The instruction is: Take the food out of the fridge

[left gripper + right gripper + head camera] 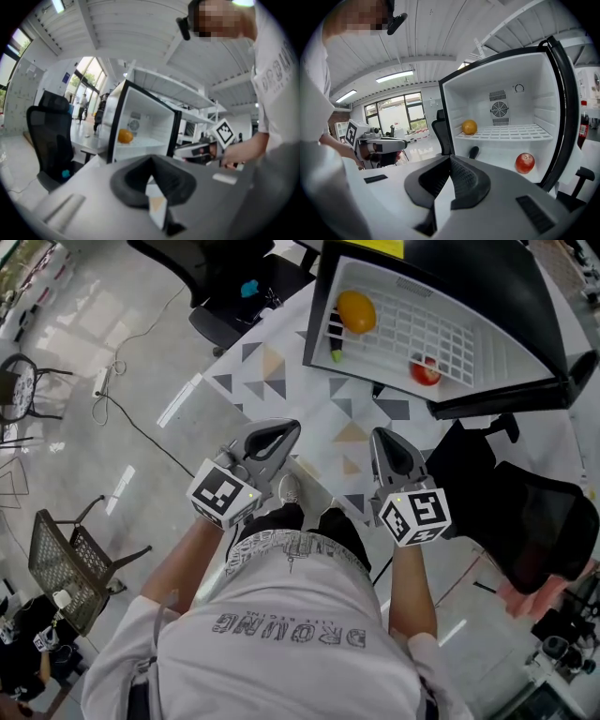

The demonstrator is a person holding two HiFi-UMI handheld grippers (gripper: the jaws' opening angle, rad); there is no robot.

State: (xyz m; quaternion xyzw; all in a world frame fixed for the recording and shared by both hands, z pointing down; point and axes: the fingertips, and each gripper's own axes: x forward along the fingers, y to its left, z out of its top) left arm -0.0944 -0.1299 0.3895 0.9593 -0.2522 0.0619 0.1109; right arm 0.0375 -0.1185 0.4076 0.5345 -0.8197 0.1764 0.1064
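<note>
The small fridge stands open on the patterned table. On its white wire shelf lies an orange. A red apple and a dark, long vegetable sit on the fridge floor. My left gripper and right gripper hover side by side over the table's near edge, short of the fridge. Both point toward it. Each has its jaws shut, with nothing between them.
The fridge door hangs open on the right. A black office chair stands at the right of the table, another at its far left. A mesh chair and cables lie on the floor at left.
</note>
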